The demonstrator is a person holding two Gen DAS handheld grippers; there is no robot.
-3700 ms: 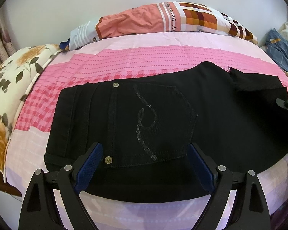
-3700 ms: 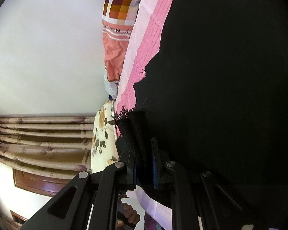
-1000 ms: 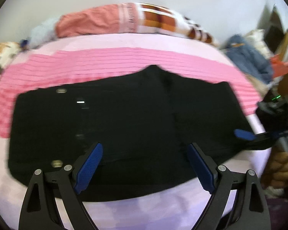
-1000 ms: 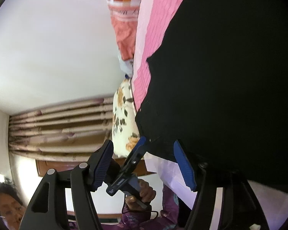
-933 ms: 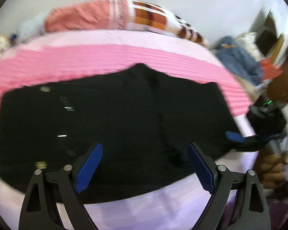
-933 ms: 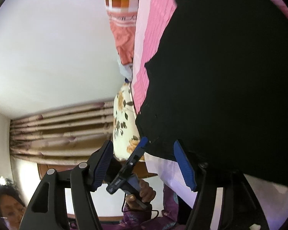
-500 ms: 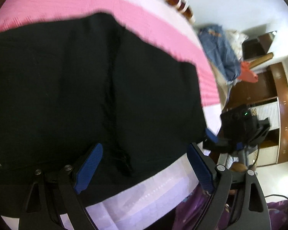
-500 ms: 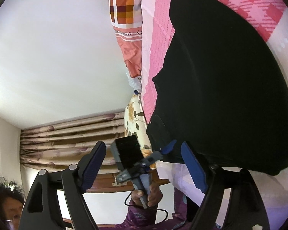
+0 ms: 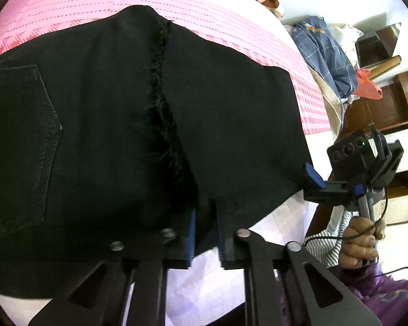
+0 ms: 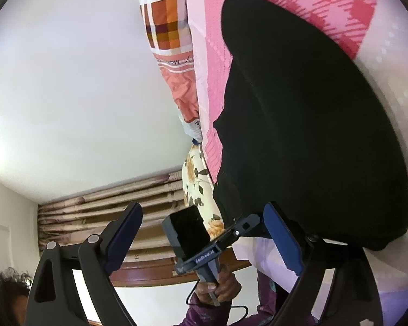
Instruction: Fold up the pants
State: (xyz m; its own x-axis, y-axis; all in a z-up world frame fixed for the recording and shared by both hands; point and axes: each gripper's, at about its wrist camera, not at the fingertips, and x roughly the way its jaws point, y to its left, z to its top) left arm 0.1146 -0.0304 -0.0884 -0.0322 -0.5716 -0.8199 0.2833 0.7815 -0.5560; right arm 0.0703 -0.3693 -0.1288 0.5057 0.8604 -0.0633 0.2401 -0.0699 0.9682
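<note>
Pink bed (image 9: 231,13): L gripper (image 9: 205,233) jaws now clamped on pants (image 9: 95,122), prev. wide.

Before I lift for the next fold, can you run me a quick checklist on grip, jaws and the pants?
1. Left gripper shut on the near edge of the pants: ok.
2. Right gripper gripping cloth: not ok, jaws wide open, holding nothing.
3. Right gripper at the pants' edge: cannot tell if it touches.
4. Pants folded and lying on the bedsheet: ok.
5. Frayed hem lying flat on top: ok.
6. How many layers the left jaws pinch: cannot tell.
</note>
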